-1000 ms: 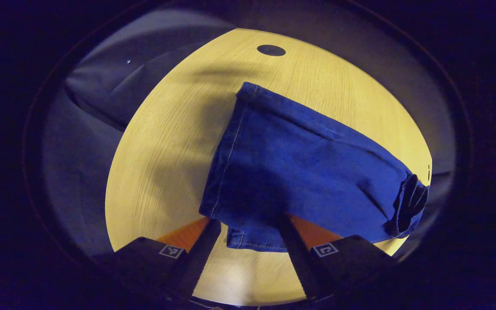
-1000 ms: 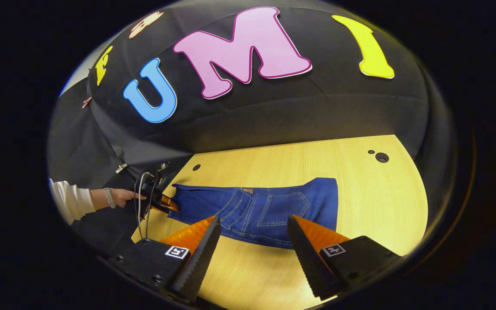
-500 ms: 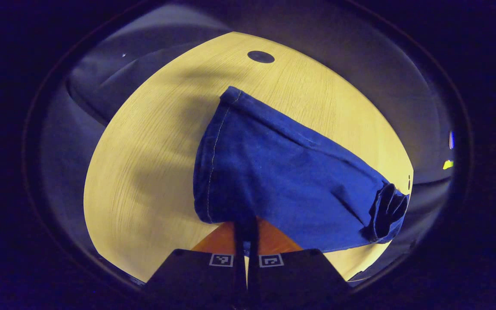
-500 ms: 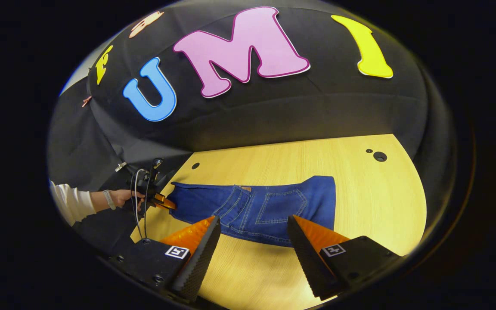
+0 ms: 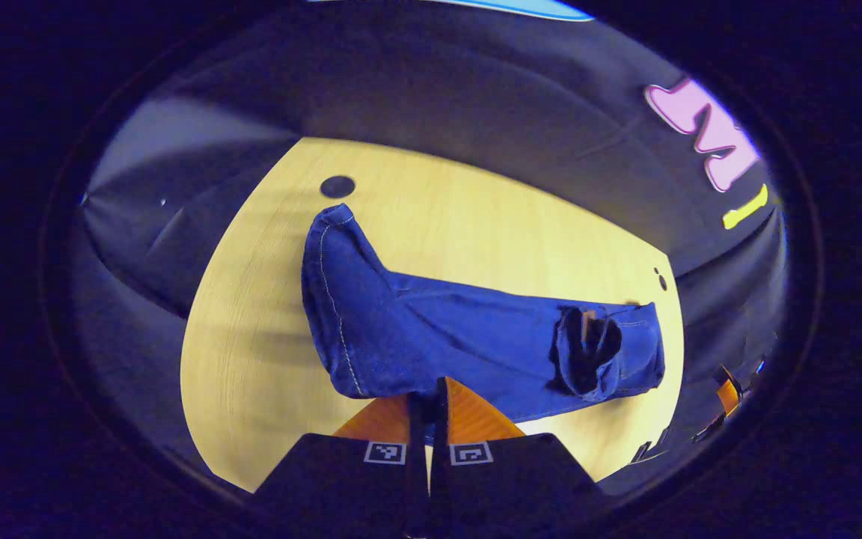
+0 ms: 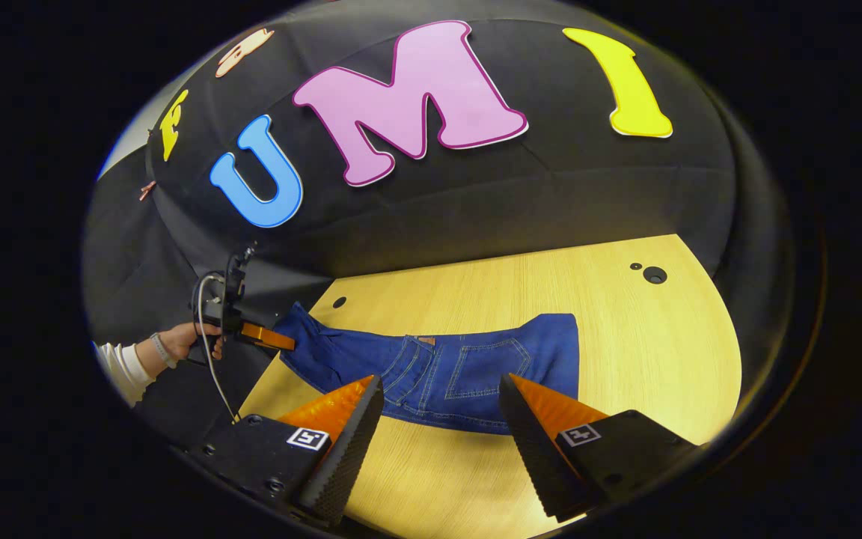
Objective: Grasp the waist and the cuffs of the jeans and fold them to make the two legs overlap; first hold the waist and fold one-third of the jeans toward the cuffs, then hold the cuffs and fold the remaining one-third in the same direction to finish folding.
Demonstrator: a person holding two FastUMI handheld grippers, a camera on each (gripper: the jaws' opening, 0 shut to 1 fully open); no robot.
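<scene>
Blue jeans (image 6: 468, 367) lie across the yellow wooden table (image 6: 625, 337), the waist part folded over with the back pockets up. My left gripper (image 5: 427, 397) is shut on the cuff end, which hangs raised off the table; the leg (image 5: 401, 337) runs from it to the folded waist (image 5: 595, 352). In the right gripper view a hand (image 6: 191, 340) holds the left gripper (image 6: 266, 337) at the table's left end, with the cuffs (image 6: 304, 329) lifted. My right gripper (image 6: 438, 385) hovers open above the jeans' near edge, holding nothing.
A dark round hole (image 5: 337, 186) sits in the table beyond the cuffs; two more holes (image 6: 654, 275) mark the far right corner. Bare wood lies right of the jeans. The black cloth wall (image 6: 476, 195) closes the back, and a white sleeve (image 6: 120, 367) shows at the left.
My left gripper went from open to shut on the cuffs and has lifted them off the table, tilting up. The right gripper has barely moved and remains open.
</scene>
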